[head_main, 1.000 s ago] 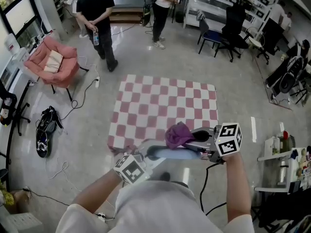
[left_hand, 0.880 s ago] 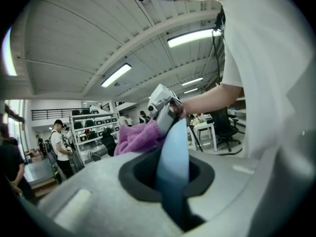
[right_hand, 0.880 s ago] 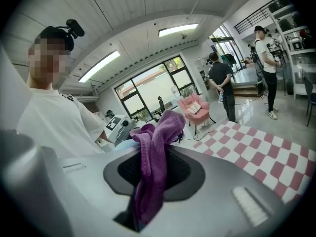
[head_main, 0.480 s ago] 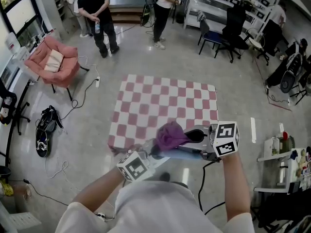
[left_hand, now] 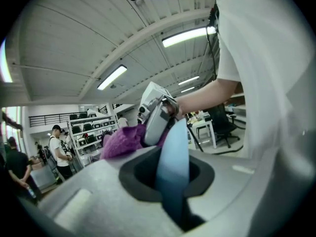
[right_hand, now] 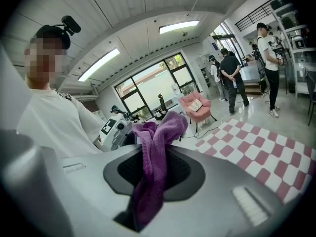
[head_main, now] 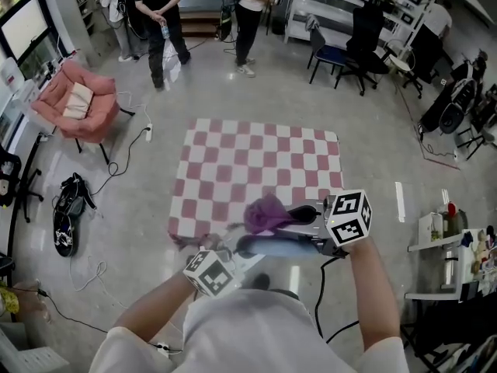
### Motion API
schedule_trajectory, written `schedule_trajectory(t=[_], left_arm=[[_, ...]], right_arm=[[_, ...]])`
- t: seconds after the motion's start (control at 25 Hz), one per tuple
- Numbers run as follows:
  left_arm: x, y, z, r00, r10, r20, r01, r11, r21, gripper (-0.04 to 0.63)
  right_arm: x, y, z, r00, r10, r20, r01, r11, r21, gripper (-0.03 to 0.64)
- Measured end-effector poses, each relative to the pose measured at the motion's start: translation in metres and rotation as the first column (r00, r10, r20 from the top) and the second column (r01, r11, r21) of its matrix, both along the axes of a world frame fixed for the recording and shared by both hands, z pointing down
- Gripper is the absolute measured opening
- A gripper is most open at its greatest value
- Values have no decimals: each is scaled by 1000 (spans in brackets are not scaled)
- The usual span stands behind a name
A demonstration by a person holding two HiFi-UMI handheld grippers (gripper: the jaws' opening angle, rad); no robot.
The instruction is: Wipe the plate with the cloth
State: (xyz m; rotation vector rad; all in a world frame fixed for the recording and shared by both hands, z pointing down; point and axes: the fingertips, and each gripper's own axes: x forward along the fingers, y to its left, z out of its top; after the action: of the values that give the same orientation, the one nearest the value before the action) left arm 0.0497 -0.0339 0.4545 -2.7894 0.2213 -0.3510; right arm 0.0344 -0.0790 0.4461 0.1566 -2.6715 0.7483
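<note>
A light blue plate [head_main: 281, 245] is held in the air in front of the person, over the near edge of a pink-and-white checked mat [head_main: 256, 165]. My left gripper [head_main: 233, 249] is shut on the plate's left rim; in the left gripper view the plate [left_hand: 173, 167] stands edge-on between the jaws. My right gripper [head_main: 307, 217] is shut on a purple cloth [head_main: 266, 212], which rests bunched on the plate's upper side. In the right gripper view the cloth [right_hand: 153, 172] hangs out of the jaws.
A pink armchair [head_main: 78, 99] stands at the left, with a black bag [head_main: 64, 216] and cables on the floor near it. Several people [head_main: 159, 14] stand at the back. Office chairs [head_main: 349, 45] and shelves are at the back right.
The right gripper and the purple cloth have slid a little to the left across the plate. The left gripper still holds the plate in about the same place.
</note>
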Motion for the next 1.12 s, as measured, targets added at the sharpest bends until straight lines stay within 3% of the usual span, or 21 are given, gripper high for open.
schedule_trajectory(t=[0.16, 0.44, 0.8, 1.12], left_arm=[[-3, -1, 0, 1000, -4, -6, 4, 1000, 24, 38], [-6, -1, -2, 1000, -1, 11, 1, 998, 61, 38], [-12, -13, -10, 999, -24, 31, 19, 988, 150, 38], [-15, -24, -14, 996, -59, 64, 37, 952, 304, 41]], right_arm=[[5, -3, 21, 997, 28, -69, -31, 999, -30, 81], [12, -7, 33, 994, 48, -97, -53, 997, -49, 81], [43, -29, 45, 979, 159, -131, -165, 985, -39, 81], [68, -49, 64, 947, 275, -167, -286, 957, -49, 82]])
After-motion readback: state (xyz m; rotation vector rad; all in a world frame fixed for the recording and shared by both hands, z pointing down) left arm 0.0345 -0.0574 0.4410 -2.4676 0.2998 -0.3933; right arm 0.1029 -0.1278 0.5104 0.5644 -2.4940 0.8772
